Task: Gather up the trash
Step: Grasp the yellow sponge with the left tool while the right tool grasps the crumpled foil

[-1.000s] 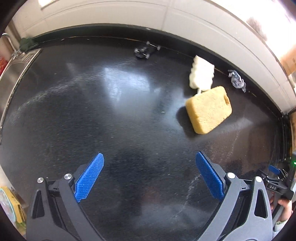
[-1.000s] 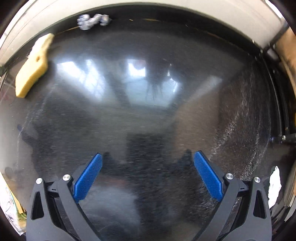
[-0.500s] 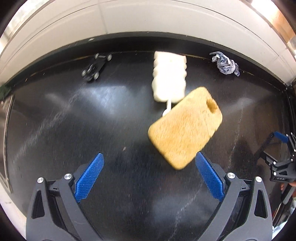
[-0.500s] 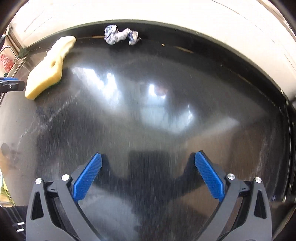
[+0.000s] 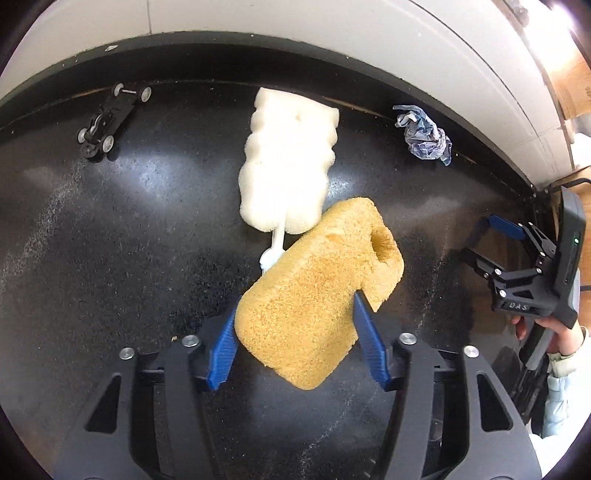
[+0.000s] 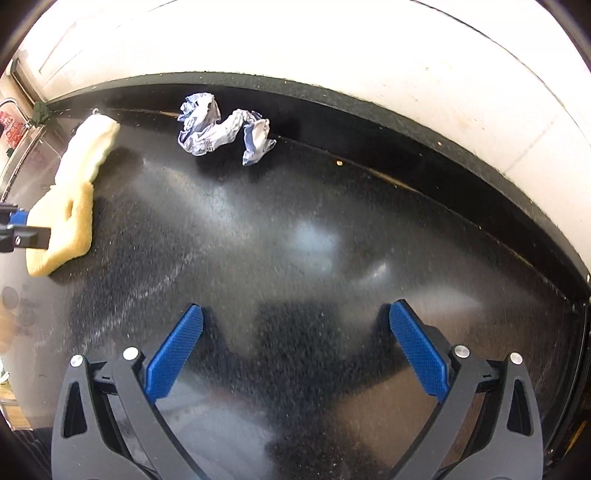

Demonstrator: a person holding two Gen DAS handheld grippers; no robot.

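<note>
Left gripper point(image 5: 295, 332): jaws squeezed in on both sides of a yellow sponge point(image 5: 314, 291), blue pads pressing its near end. Sponge tilted, with a round hole near its far end. Just behind the sponge, a white foam brush point(image 5: 288, 162) lying flat on the black surface point(image 5: 129, 240), thin white handle tucked under the sponge's edge. Behind and to the right of the sponge, close to the white wall point(image 5: 332, 33), a crumpled blue-and-white wrapper point(image 5: 424, 136). Far to the left of the sponge, by the back edge, a little black toy skateboard point(image 5: 107, 120) with white wheels.

Right gripper point(image 6: 295, 354): jaws spread wide apart, nothing between them, low over a bare shiny spot. Seen from this side, crumpled wrapper point(image 6: 221, 129) up ahead and a bit left, well apart from the blue pads. Sponge point(image 6: 62, 229) at the far left, pinched by the other gripper, foam brush point(image 6: 88, 144) just behind it.
</note>
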